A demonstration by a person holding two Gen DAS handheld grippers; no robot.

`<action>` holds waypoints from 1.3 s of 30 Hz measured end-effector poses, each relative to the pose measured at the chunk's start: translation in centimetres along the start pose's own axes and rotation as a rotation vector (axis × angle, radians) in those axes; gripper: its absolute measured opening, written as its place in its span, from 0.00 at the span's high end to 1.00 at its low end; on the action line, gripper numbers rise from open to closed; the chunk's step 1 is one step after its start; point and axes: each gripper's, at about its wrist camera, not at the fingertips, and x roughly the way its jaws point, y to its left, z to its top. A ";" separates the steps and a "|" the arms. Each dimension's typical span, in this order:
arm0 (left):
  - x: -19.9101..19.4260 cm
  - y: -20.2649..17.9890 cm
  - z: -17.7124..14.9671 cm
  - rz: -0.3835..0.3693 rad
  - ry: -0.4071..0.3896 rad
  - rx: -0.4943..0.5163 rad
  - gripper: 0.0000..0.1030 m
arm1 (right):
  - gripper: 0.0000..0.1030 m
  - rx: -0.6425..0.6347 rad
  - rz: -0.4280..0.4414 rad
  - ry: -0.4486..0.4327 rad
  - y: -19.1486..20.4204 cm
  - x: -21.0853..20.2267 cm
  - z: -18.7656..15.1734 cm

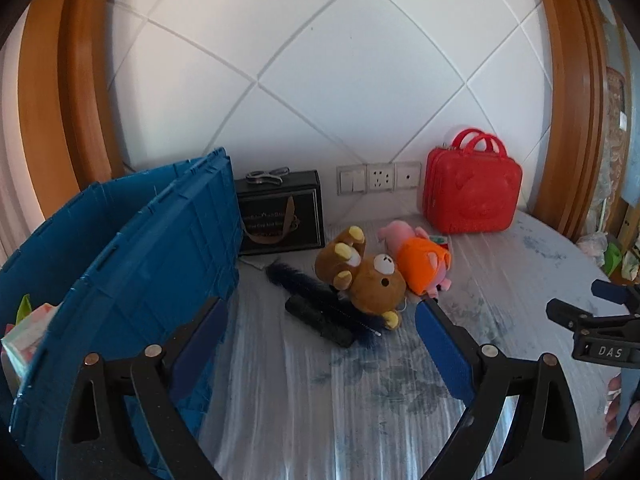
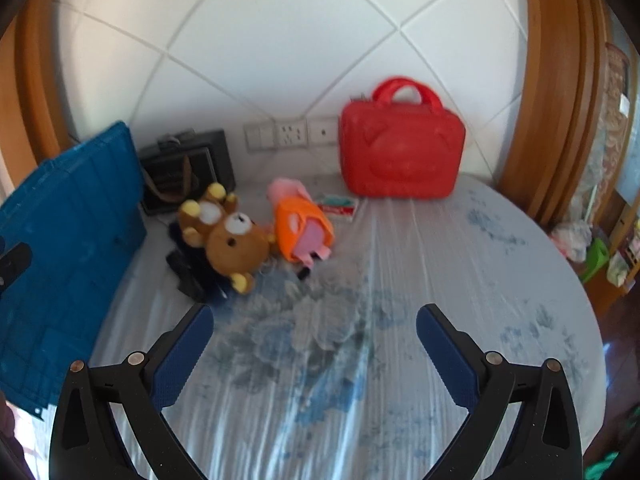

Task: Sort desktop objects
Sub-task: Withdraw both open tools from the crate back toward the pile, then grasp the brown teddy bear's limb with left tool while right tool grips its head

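Note:
A brown bear plush (image 1: pixel 366 276) (image 2: pixel 230 236) lies on its back on the round table, beside a pink pig plush in an orange dress (image 1: pixel 420 258) (image 2: pixel 302 224). A dark fluffy brush (image 1: pixel 320 304) (image 2: pixel 192 272) lies under and in front of the bear. A small red-and-green packet (image 2: pixel 339 205) sits behind the pig. My left gripper (image 1: pixel 320 312) is open, short of the brush, nothing between its fingers. My right gripper (image 2: pixel 315 318) is open and empty over bare tablecloth, to the right of the toys. It also shows at the right edge of the left wrist view (image 1: pixel 592 320).
A blue plastic crate (image 1: pixel 120 272) (image 2: pixel 68 248) with raised lid flaps stands at the left, holding some packets (image 1: pixel 28 332). A black gift box (image 1: pixel 282 212) (image 2: pixel 188 168) and a red carry case (image 1: pixel 472 188) (image 2: pixel 400 152) stand against the wall. The table edge (image 2: pixel 572 280) curves at the right.

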 end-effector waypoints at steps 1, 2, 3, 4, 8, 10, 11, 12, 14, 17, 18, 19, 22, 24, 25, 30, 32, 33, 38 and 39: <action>1.0 -0.2 -0.3 0.006 0.017 0.009 0.07 | 0.00 0.002 0.004 0.011 -0.2 0.9 0.0; 2.1 -0.3 -0.5 0.010 0.036 0.017 0.07 | 0.00 0.007 0.012 0.022 -0.1 1.7 0.1; 3.7 -0.4 -0.7 0.011 0.065 0.024 0.07 | 0.00 0.013 0.021 0.032 0.0 2.5 0.2; 4.8 -0.4 -0.9 0.011 0.087 0.029 0.07 | 0.00 0.018 0.032 0.046 0.2 3.7 0.4; 8.9 0.3 -1.3 0.114 0.146 0.033 0.07 | 0.00 0.013 0.059 0.102 1.8 8.2 1.2; 11.3 1.2 -1.5 0.112 0.176 0.020 0.07 | 0.00 0.001 0.070 0.136 3.1 11.1 1.3; 12.3 1.6 -1.6 0.117 0.188 0.014 0.07 | 0.00 -0.003 0.071 0.147 3.7 12.3 1.4; 13.5 2.2 -1.7 0.122 0.200 0.007 0.07 | 0.00 -0.010 0.080 0.163 4.4 13.9 1.5; 15.5 3.1 -1.8 0.124 0.213 -0.009 0.07 | 0.01 -0.023 0.098 0.192 5.6 16.7 1.8; 19.0 4.4 -1.0 0.109 0.219 -0.045 0.07 | 0.01 -0.016 0.127 0.217 7.0 20.7 2.8; 20.4 4.6 -0.4 0.099 0.214 -0.055 0.07 | 0.01 -0.009 0.130 0.219 7.2 21.6 3.1; 21.6 4.6 0.2 0.090 0.207 -0.058 0.07 | 0.01 -0.003 0.136 0.223 7.4 22.5 3.4; 25.3 4.0 2.1 0.039 0.185 -0.051 0.07 | 0.01 -0.005 0.177 0.256 7.9 24.8 3.7; 27.8 3.2 2.9 0.003 0.190 -0.020 0.07 | 0.01 -0.034 0.225 0.293 9.1 26.4 3.3; 28.6 2.9 2.9 0.008 0.202 0.000 0.07 | 0.01 -0.056 0.243 0.311 9.9 27.4 2.9; 30.4 2.7 0.1 0.008 0.260 0.054 0.06 | 0.15 -0.130 0.126 0.338 9.0 30.5 2.1; 30.2 2.6 -0.6 -0.035 0.284 0.039 0.07 | 0.20 -0.122 0.024 0.330 6.2 30.5 2.0; 30.1 2.1 -1.1 -0.043 0.306 0.050 0.07 | 0.39 -0.115 -0.055 0.313 4.4 30.4 2.1; 28.5 0.5 -2.3 -0.038 0.320 0.065 0.07 | 0.55 0.019 -0.057 0.317 -2.5 28.7 2.8; 27.6 0.5 -2.3 -0.044 0.310 0.045 0.07 | 0.46 0.024 -0.043 0.305 -2.8 28.0 2.9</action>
